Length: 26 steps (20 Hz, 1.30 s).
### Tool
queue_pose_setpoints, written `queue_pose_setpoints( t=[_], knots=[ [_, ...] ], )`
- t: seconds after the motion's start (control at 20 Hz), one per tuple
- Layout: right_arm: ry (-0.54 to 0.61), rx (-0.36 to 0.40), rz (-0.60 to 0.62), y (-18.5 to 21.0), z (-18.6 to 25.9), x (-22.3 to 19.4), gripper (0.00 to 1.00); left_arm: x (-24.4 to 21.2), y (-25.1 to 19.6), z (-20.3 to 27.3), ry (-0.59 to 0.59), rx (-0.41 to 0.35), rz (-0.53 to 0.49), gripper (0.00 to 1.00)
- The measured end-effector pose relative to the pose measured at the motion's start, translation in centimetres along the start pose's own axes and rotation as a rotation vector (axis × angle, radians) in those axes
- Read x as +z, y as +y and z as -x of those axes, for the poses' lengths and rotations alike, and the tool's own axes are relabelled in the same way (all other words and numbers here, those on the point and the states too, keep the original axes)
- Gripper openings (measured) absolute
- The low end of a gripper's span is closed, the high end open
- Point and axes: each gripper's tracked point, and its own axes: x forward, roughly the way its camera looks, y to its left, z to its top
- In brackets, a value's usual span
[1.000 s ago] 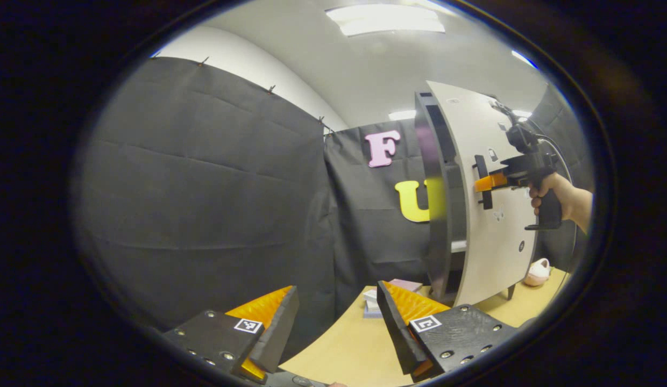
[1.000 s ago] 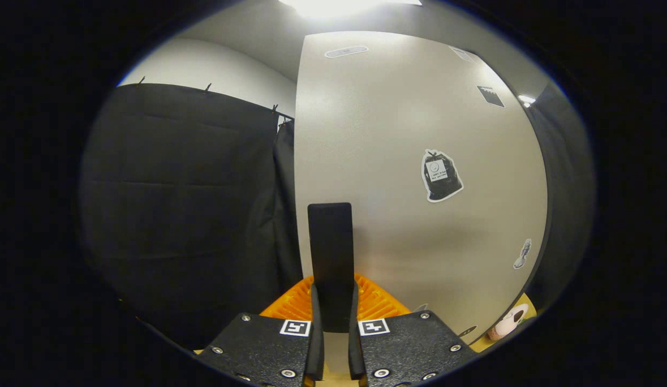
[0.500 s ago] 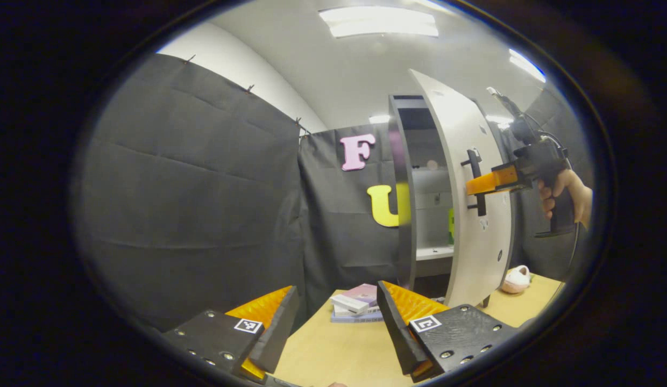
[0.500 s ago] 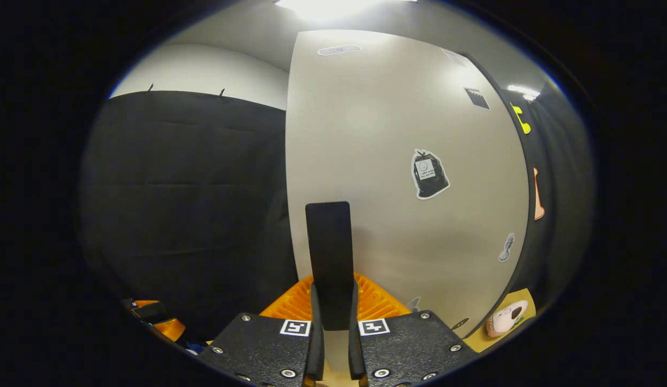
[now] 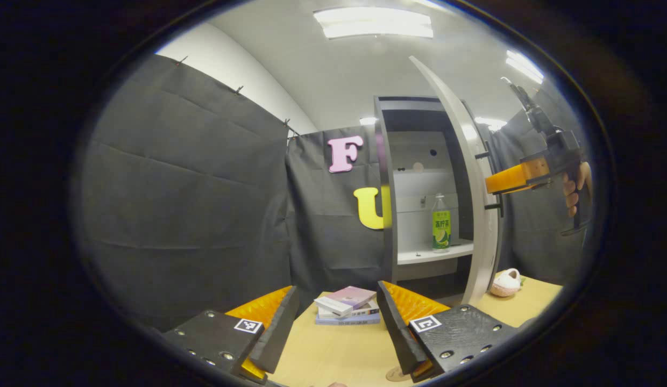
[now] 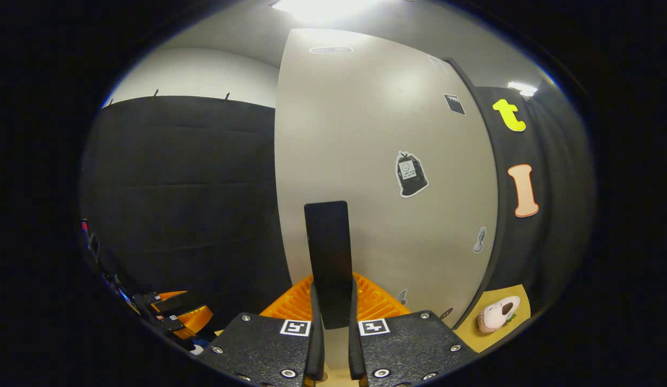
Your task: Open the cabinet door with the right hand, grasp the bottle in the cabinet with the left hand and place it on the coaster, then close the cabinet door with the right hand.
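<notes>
Door-opening step looks basically done: the pale grey cabinet door (image 5: 476, 215) stands swung wide, and the right gripper (image 6: 332, 322) is pinched tight on its flat black door handle (image 6: 328, 258). The left gripper (image 5: 333, 317) hangs low over the tan wooden table (image 5: 333, 352), fingers spread, holding nothing.

What could go wrong: if that pinch slips off the handle, the door might swing back just as the left reaches in.

The left gripper view shows the clear bottle with the green label (image 5: 441, 224) upright on the white shelf (image 5: 433, 251). The right gripper view faces the door's front, hiding the inside.
</notes>
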Motion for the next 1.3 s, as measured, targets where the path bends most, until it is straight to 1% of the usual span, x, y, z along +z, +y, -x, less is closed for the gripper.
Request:
queue_pose_setpoints(
  t=[0.05, 0.3, 0.35, 0.4, 0.45, 0.5, 0.55, 0.6, 0.65, 0.7, 0.75, 0.8, 1.0, 1.15, 1.2, 1.3],
  knots=[
    [-0.002, 0.002, -0.003, -0.3, 0.7, 0.0, 0.18, 0.0, -0.6, -0.1, -0.001, -0.008, -0.002, 0.83],
    [-0.022, 0.005, -0.002, -1.6, 3.6, 0.0, 0.18, 0.3, -4.0, -1.2, -0.009, -0.056, -0.003, 0.83],
    [-0.024, 0.004, -0.007, -1.9, 4.1, -0.1, 0.18, 0.3, -4.8, -1.4, -0.011, -0.067, -0.003, 0.87],
    [-0.027, 0.003, -0.009, -2.2, 4.7, 0.0, 0.18, 0.3, -5.6, -1.6, -0.012, -0.081, -0.001, 0.8],
    [-0.03, 0.0, -0.011, -2.6, 5.2, 0.0, 0.18, 0.2, -6.4, -1.8, -0.014, -0.094, 0.001, 0.83],
    [-0.033, -0.004, -0.014, -3.0, 5.7, 0.0, 0.18, 0.3, -7.1, -2.1, -0.015, -0.105, 0.004, 0.83],
    [-0.035, -0.009, -0.017, -3.5, 6.2, 0.0, 0.18, 0.4, -7.7, -2.2, -0.017, -0.114, 0.006, 0.83],
    [-0.035, -0.016, -0.02, -4.0, 6.7, 0.0, 0.18, 0.5, -8.4, -2.4, -0.019, -0.125, 0.009, 0.87],
    [-0.035, -0.024, -0.023, -4.3, 7.2, 0.0, 0.18, 0.4, -9.2, -2.5, -0.019, -0.137, 0.013, 0.87],
    [-0.036, -0.033, -0.024, -4.7, 7.7, 0.1, 0.18, 0.4, -9.9, -2.6, -0.019, -0.148, 0.018, 0.83],
    [-0.04, -0.042, -0.022, -5.1, 8.2, 0.0, 0.16, 0.3, -10.5, -2.7, -0.02, -0.16, 0.023, 0.83],
    [-0.043, -0.051, -0.022, -5.6, 8.8, 0.1, 0.17, 0.3, -11.3, -2.8, -0.019, -0.171, 0.027, 0.83],
    [-0.051, -0.091, -0.024, -7.2, 10.1, 0.2, 0.17, 0.4, -13.6, -3.2, -0.018, -0.207, 0.032, 0.83],
    [-0.054, -0.103, -0.029, -8.1, 10.6, 0.3, 0.17, 0.5, -14.9, -3.3, -0.018, -0.225, 0.033, 0.83],
    [-0.057, -0.109, -0.028, -8.4, 10.8, 0.3, 0.17, 0.4, -15.2, -3.3, -0.017, -0.227, 0.031, 0.87],
    [-0.06, -0.119, -0.03, -9.1, 11.3, 0.3, 0.17, 0.5, -15.9, -3.1, -0.015, -0.231, 0.031, 0.87]
  ],
)
